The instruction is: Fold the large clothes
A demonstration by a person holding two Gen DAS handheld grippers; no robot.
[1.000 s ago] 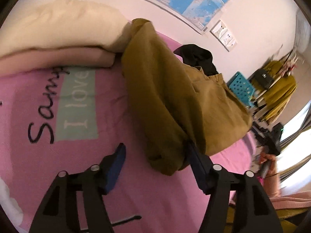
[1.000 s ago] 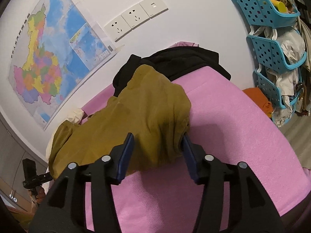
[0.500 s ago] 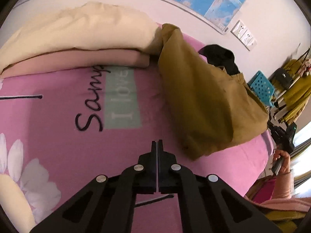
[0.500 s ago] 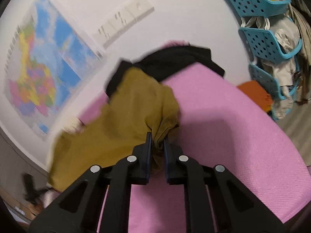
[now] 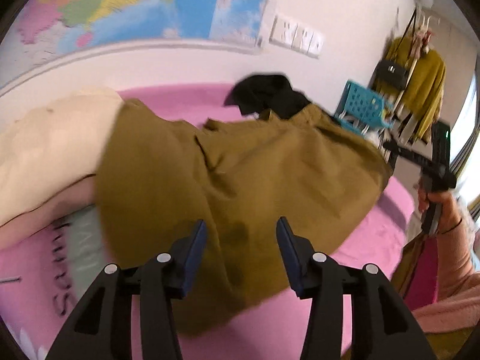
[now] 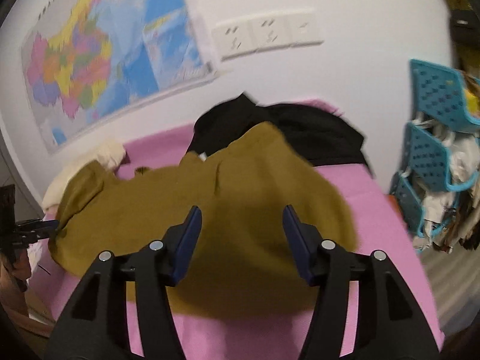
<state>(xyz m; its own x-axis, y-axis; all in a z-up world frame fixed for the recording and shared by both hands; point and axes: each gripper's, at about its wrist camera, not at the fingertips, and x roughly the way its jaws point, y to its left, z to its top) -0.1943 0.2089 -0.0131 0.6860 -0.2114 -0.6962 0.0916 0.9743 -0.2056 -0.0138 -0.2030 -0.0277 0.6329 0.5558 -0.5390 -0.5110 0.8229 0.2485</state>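
An olive-brown garment (image 5: 240, 180) lies spread across a pink bedspread (image 6: 381, 210), one end reaching a cream pillow (image 5: 51, 150). The left gripper (image 5: 241, 234) and right gripper (image 6: 241, 219) hover above it, jaws wide and holding nothing. A black garment (image 6: 315, 132) sits behind, by the wall.

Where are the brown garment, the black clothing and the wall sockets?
brown garment (image 6: 240, 210): right wrist view, middle of its spread cloth.
black clothing (image 6: 315, 132): right wrist view, centre of the dark heap behind.
wall sockets (image 6: 267, 36): right wrist view, middle plate.
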